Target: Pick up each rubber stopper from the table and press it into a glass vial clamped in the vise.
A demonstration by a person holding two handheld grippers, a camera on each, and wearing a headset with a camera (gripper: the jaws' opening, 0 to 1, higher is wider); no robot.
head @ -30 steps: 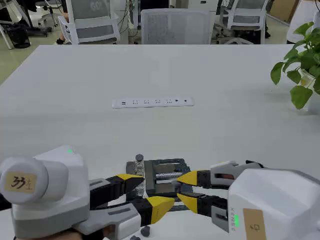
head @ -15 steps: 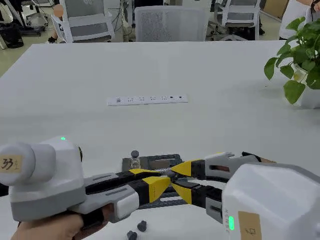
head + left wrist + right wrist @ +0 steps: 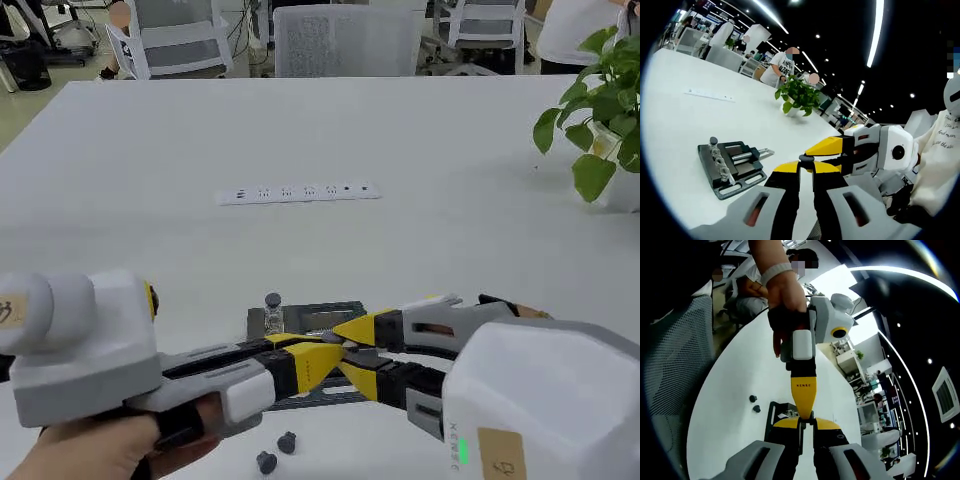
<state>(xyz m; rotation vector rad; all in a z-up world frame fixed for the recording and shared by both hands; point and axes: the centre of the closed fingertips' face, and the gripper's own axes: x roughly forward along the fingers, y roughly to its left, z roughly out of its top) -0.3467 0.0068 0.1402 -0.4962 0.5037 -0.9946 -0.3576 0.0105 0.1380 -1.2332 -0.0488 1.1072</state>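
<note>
Head view: grippers tip to tip near the vise

The left gripper [image 3: 807, 165] pinched a dark stopper [image 3: 806, 158] at its tips. The right gripper [image 3: 807, 422], jaws slightly apart, touched them. A stoppered vial [image 3: 272, 320] stood in the vise [image 3: 305, 318]. Two stoppers [image 3: 287, 441] lay on the table [image 3: 420, 240].

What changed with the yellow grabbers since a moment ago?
The left gripper, wide open before, has closed and swung right to meet the right gripper near the vise; a small dark stopper sits at its tips. The vial in the vise and two loose stoppers stayed put.
</note>
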